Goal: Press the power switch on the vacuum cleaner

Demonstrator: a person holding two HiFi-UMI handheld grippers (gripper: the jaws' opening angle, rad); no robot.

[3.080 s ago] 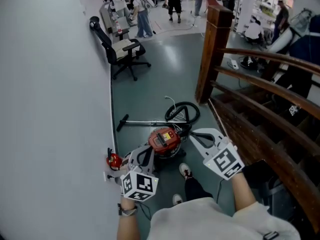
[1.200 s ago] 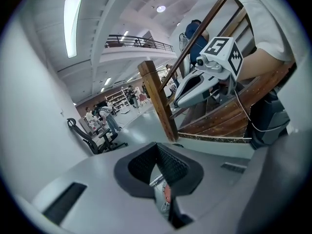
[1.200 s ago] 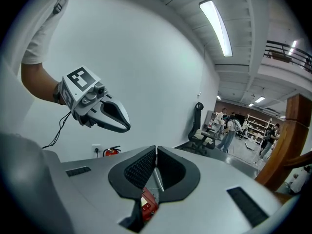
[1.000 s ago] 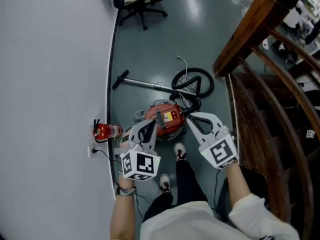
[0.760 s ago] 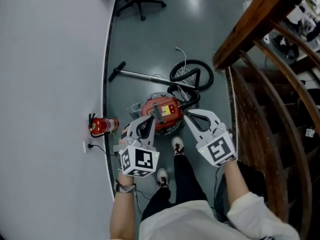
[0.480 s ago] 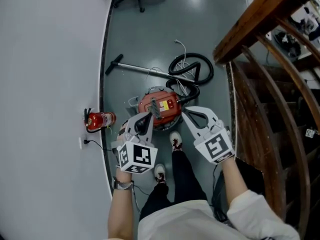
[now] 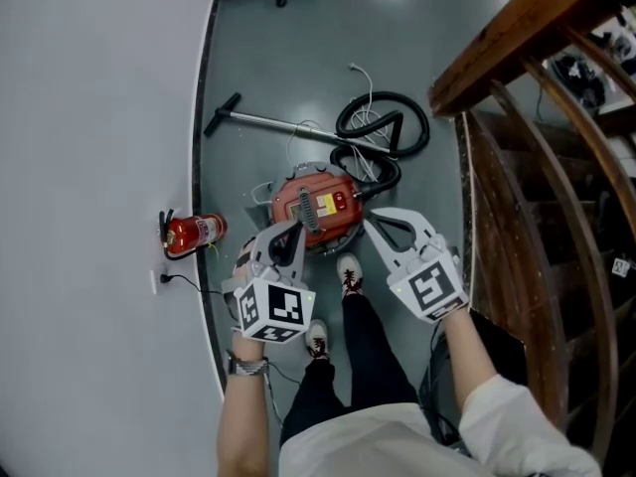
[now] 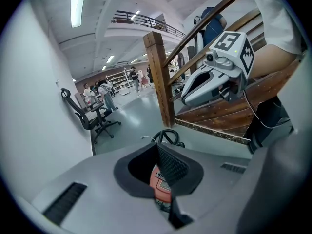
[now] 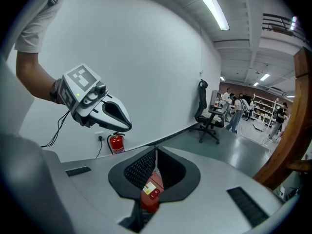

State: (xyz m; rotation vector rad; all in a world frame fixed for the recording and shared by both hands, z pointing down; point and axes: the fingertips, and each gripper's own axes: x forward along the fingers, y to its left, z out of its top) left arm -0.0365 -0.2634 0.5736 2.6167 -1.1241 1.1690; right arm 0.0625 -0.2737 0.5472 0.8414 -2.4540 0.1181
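Looking straight down here: the red, round canister vacuum cleaner (image 7: 318,205) sits on the grey-green floor (image 7: 298,58), right in front of the person's two shoes (image 7: 348,274) and not far from the white wall (image 7: 89,167). Its black hose (image 7: 383,132) is coiled up on the far side, and a long metal wand (image 7: 268,122) lies flat beyond that, pointing toward the wall. The left tool (image 7: 295,230) hangs over the near edge of the vacuum, clenched, tips together, nothing gripped. In the left gripper view you just get a slice of the red body through the gap behind the tips. Same deal with the right tool (image 7: 370,225): clenched on nothing, with the vacuum's yellow label (image 9: 148,187) peeking through in its own view. Neither one touches the vacuum. The switch itself is too small for me to pick out. A red fire extinguisher (image 7: 189,234) stands against the wall off to the left, next to a wall socket (image 7: 156,281) with a cable plugged in. A dark wooden stair railing (image 7: 517,28) runs down the right side, and a black office chair (image 8: 90,116) is parked further along the wall.
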